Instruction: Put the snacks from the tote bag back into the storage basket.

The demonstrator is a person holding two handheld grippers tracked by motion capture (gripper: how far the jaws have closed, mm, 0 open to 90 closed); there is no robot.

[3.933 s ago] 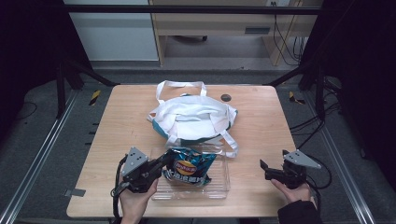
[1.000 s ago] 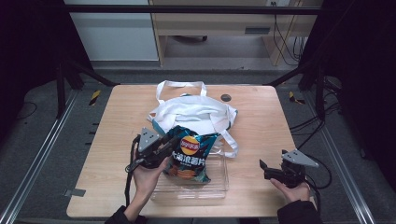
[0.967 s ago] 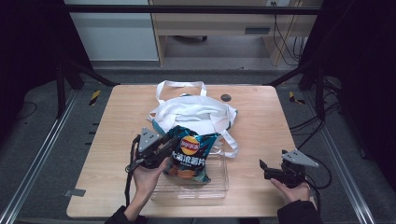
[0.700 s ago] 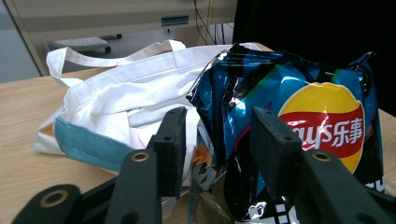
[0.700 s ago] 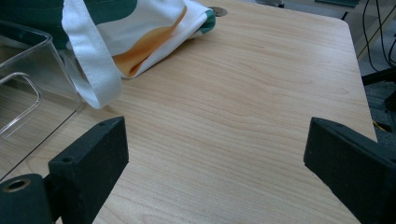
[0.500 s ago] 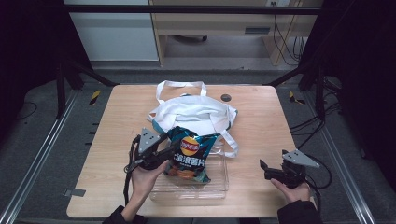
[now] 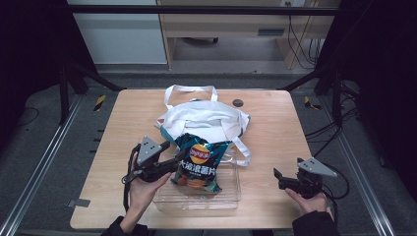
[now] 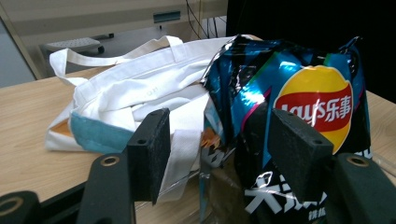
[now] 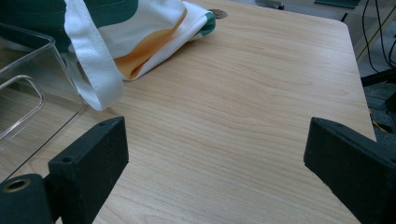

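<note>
Released chip bag [image 7: 199, 162], seemingly upright

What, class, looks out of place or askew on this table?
The chip bag is askew: it stands propped, half in the clear box, leaning on the tote bag. The left gripper has just been opening, edge between its fingers.

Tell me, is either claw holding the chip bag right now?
No. The left gripper has just been opening; the Lay's chip bag sits between its jaws, unpinched. The right gripper is open.

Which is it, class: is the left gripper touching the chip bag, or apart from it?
Cannot tell: in the left gripper view the left gripper stands open around the chip bag; no gap or contact shows plainly.
</note>
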